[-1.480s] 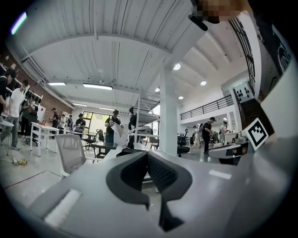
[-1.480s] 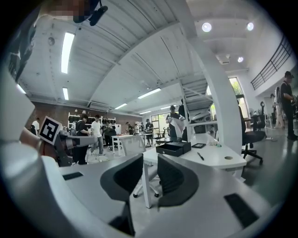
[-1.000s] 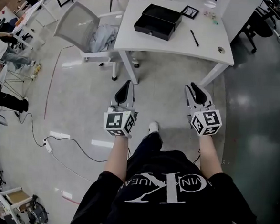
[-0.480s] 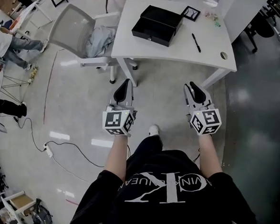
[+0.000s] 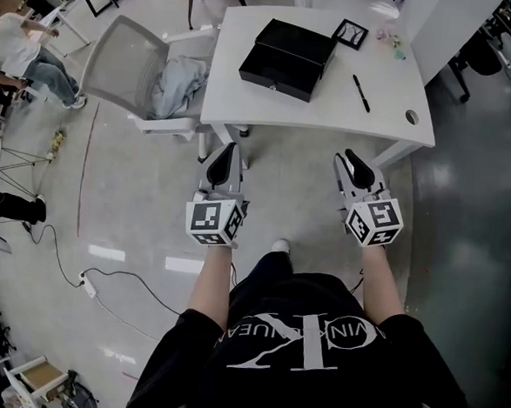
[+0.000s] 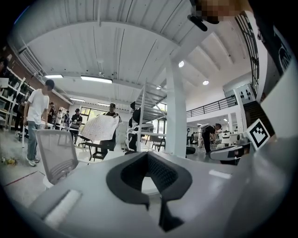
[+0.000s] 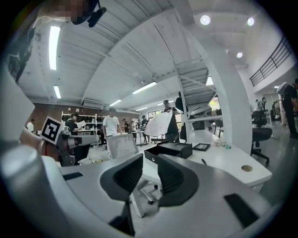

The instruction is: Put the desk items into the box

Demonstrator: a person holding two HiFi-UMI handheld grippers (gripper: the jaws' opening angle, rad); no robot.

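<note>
Well short of the table (image 5: 332, 104), I hold both grippers out over the floor (image 5: 291, 188), side by side. My left gripper (image 5: 228, 151) has its fingers closed tip to tip, with nothing in them. My right gripper (image 5: 354, 157) has its fingers a narrow slit apart, also empty. On the table the black box (image 5: 288, 46) lies toward the left. A pen (image 5: 361, 93) lies to its right, apart from it. A chair (image 5: 118, 54) stands left of the table.
</note>
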